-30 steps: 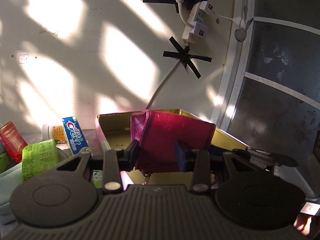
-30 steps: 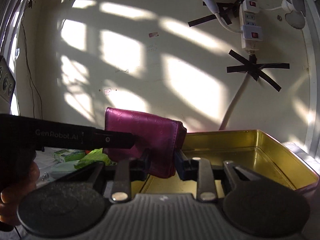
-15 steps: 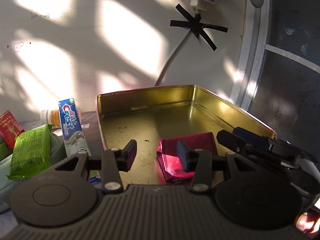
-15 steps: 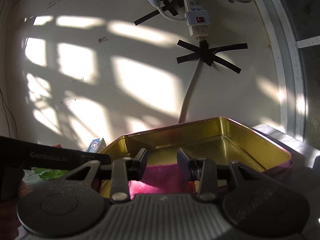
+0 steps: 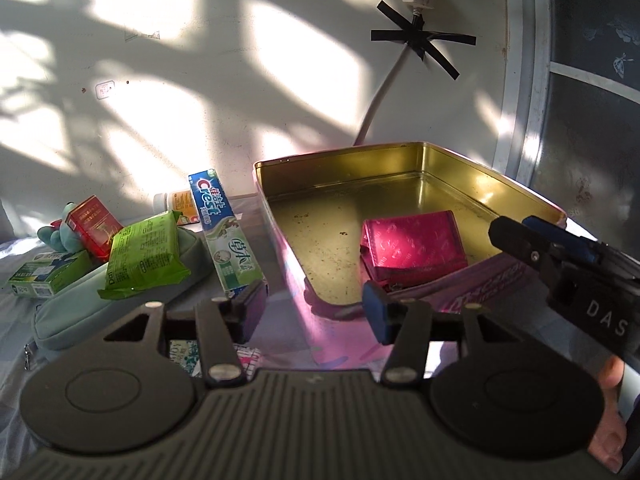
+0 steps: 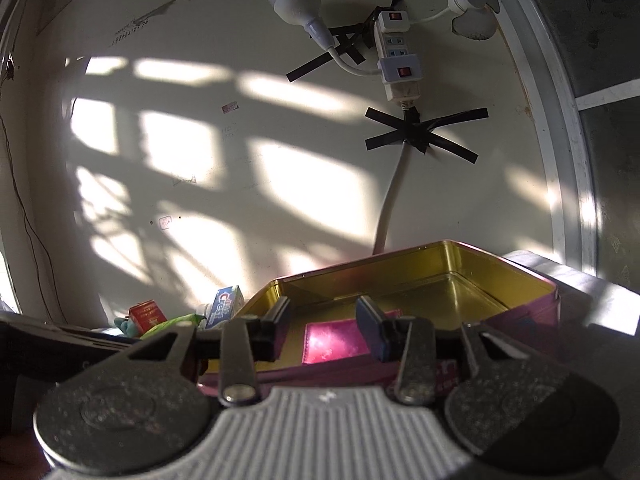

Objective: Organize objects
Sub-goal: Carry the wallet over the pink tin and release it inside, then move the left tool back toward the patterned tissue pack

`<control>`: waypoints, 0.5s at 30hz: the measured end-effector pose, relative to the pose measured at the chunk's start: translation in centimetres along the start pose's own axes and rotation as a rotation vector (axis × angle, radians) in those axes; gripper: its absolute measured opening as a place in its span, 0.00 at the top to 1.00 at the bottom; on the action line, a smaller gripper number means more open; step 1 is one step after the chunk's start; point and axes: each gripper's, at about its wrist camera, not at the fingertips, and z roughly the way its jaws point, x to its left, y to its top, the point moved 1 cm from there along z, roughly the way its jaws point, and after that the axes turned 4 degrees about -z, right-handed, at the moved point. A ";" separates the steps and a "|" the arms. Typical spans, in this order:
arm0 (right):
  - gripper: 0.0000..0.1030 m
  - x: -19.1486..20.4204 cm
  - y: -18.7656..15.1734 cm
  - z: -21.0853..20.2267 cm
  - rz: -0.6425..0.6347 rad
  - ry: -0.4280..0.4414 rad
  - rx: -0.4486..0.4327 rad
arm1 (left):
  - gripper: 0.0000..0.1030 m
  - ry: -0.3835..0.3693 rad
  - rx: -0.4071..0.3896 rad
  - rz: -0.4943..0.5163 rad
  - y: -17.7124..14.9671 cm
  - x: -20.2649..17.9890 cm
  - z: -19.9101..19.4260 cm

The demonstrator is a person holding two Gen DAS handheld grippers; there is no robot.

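Note:
A magenta wallet lies flat on the floor of the gold tin, near its front right corner. My left gripper hovers in front of the tin's near wall, its jaws opening with nothing between them. In the right wrist view the wallet shows over the tin's rim, and my right gripper stands just before that rim, its jaws opening and empty. The right gripper's body also juts in at the right of the left wrist view.
Left of the tin lie a Crest toothpaste box, a green packet on a grey pouch, a red box, a green-and-white box and a small bottle. A wall with a taped power strip stands behind.
Both grippers let go of the wallet, which now lies in the tin. Both have drawn back from the tin and their jaws have widened.

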 end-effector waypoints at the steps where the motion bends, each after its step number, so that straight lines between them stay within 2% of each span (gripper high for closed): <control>1: 0.62 0.3 -0.2 -0.3 -0.001 0.003 0.006 | 0.45 0.005 0.000 -0.001 -0.2 0.1 -0.2; 5: 0.62 1.5 -0.9 -1.1 -0.016 0.020 0.038 | 0.42 0.028 0.002 -0.014 -1.3 1.0 -0.9; 15: 0.61 5.6 -3.0 -0.8 -0.089 0.089 0.123 | 0.42 0.116 0.039 -0.053 -4.2 4.8 -1.5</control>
